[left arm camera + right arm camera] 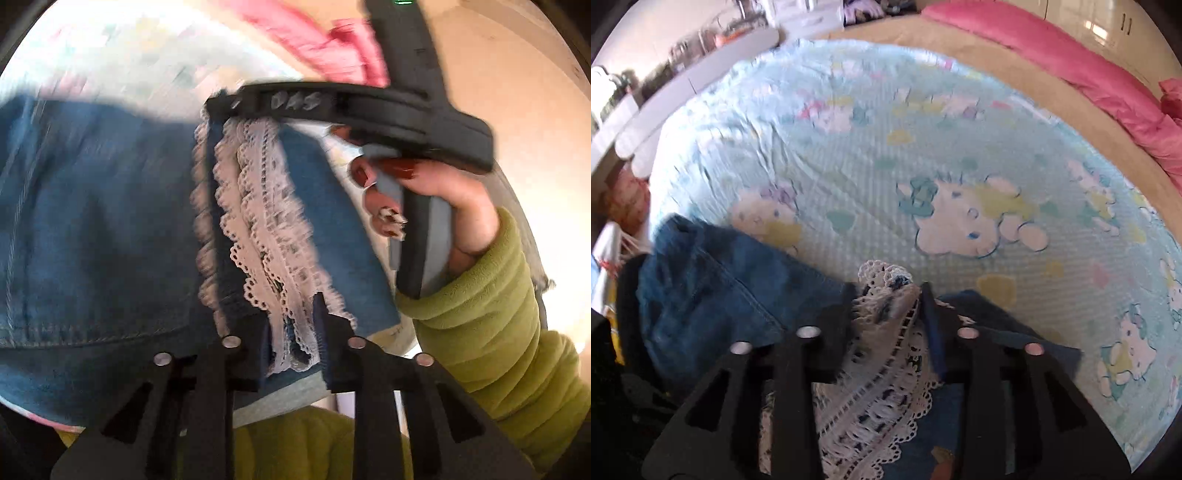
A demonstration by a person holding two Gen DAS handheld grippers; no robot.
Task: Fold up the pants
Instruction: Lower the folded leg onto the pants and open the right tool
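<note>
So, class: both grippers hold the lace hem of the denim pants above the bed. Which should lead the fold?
Probably the right gripper: bare sheet lies ahead, while the left gripper faces pants.

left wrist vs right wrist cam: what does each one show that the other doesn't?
Left wrist only: the right hand-held gripper seen from outside, the person's right hand on its handle, and a green fleece sleeve.

Right wrist only: the cartoon-print sheet spread wide, the tan bed surface beyond it, and shelving at the left.

Both: the blue denim pants, their white lace trim pinched between each camera's own fingers, and the pink bedding.
</note>
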